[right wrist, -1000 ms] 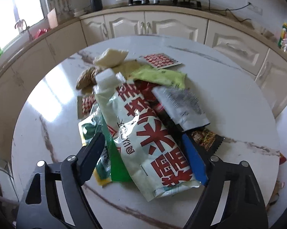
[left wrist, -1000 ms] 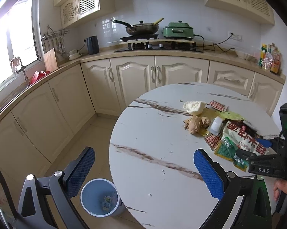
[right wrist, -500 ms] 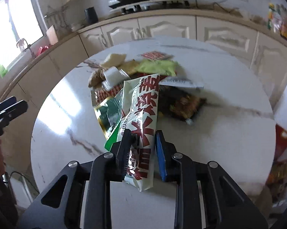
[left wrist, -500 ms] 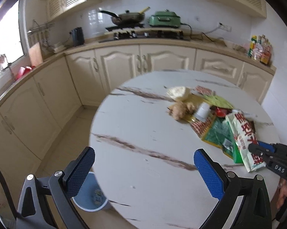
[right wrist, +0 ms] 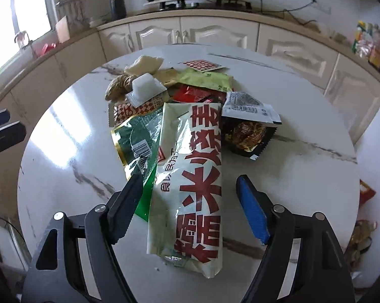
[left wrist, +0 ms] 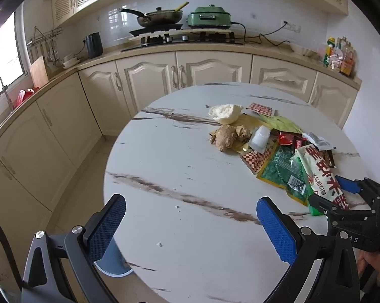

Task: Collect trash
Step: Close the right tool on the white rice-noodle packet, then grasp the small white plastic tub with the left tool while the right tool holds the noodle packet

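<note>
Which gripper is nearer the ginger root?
Left, narrowly. The ginger root lies ahead of the open left gripper across bare table; the right gripper has the wrapper pile between.

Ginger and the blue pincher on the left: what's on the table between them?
Nothing. In the left wrist view, only bare marble table with brown veins lies between the ginger and the open left gripper. The wrappers sit off to the right.

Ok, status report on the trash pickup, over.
Right gripper just reopened, white red-lettered bag between jaws, ungripped. Left gripper open, empty. Wrapper pile on table. Nothing blocking.
</note>
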A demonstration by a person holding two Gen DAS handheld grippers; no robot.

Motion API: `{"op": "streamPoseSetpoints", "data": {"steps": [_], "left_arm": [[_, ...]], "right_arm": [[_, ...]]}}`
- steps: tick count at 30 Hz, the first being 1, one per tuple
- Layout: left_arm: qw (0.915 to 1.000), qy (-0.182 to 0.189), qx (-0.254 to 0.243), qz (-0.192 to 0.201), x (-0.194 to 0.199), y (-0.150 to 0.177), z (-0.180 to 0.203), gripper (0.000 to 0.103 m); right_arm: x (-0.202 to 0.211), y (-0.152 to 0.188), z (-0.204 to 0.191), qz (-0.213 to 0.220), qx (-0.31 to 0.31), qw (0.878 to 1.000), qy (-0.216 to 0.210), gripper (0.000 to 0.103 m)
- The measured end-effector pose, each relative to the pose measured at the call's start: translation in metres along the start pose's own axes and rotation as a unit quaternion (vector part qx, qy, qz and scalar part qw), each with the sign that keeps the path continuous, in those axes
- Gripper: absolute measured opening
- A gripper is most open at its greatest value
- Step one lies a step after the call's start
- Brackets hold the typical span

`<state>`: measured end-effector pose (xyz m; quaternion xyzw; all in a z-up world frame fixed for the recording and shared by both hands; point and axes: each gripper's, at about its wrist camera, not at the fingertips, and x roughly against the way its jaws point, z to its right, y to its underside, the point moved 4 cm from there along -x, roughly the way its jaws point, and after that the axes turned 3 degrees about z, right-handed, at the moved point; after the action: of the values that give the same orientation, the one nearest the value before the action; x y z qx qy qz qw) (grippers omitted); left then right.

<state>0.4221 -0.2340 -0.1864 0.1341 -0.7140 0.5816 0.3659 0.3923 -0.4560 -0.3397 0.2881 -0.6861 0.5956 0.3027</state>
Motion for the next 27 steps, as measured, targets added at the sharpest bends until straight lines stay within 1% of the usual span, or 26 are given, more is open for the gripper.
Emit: {"op": "streamPoseSetpoints", "data": {"steps": [1,2,4,7,10,13,16,18,19,20,22,23,24,26,27], "left_arm": [[1.0000,0.003,0.000,-0.001,-0.002,0.000,0.001,0.102],[0.9999,0.013,-0.001,-0.003,-0.004,0.000,0.005,0.102],[0.9995,0.028,-0.002,-0.012,-0.011,-0.002,0.010,0.102],[0.9984,0.053,-0.001,-0.019,-0.021,-0.007,0.017,0.102],[0.9974,0.067,-0.006,-0.025,-0.032,-0.017,0.025,0.102],[0.9967,0.078,-0.018,-0.015,-0.043,-0.031,0.039,0.102],[0.9952,0.085,-0.048,-0.004,-0.058,-0.045,0.056,0.102],[0.9939,0.083,-0.072,0.005,-0.069,-0.052,0.068,0.100],[0.9931,0.083,-0.082,0.011,-0.074,-0.054,0.073,0.097],[0.9921,0.087,-0.090,0.014,-0.079,-0.054,0.078,0.085],[0.9881,0.111,-0.107,0.002,-0.097,-0.054,0.087,0.070],[0.9872,0.116,-0.108,-0.004,-0.105,-0.053,0.089,0.063],[0.9864,0.124,-0.106,-0.015,-0.114,-0.053,0.090,0.060],[0.9844,0.142,-0.098,-0.034,-0.132,-0.052,0.090,0.046],[0.9842,0.144,-0.096,-0.034,-0.136,-0.053,0.090,0.046]], "right_arm": [[0.001,0.001,0.000,0.003,0.005,1.000,-0.005,0.063],[0.002,0.001,-0.001,0.004,0.011,1.000,-0.005,0.049],[0.006,0.002,0.005,0.002,0.004,1.000,-0.013,0.048],[0.013,0.008,0.017,0.008,-0.009,1.000,-0.007,0.047],[0.019,0.012,0.032,0.018,-0.029,0.999,0.002,0.047],[0.021,0.013,0.042,0.023,-0.044,0.999,0.001,0.047],[0.021,0.013,0.052,0.028,-0.061,0.998,-0.004,0.047],[0.021,0.013,0.058,0.030,-0.069,0.997,-0.006,0.048],[0.021,0.012,0.060,0.030,-0.070,0.997,-0.006,0.048],[0.021,0.012,0.063,0.029,-0.072,0.997,-0.006,0.048],[0.021,0.012,0.066,0.030,-0.077,0.997,-0.008,0.048],[0.020,0.011,0.068,0.031,-0.080,0.996,-0.010,0.048],[0.020,0.011,0.069,0.032,-0.082,0.996,-0.013,0.048],[0.021,0.011,0.071,0.034,-0.086,0.996,-0.014,0.048],[0.020,0.011,0.072,0.036,-0.089,0.995,-0.016,0.048]]}}
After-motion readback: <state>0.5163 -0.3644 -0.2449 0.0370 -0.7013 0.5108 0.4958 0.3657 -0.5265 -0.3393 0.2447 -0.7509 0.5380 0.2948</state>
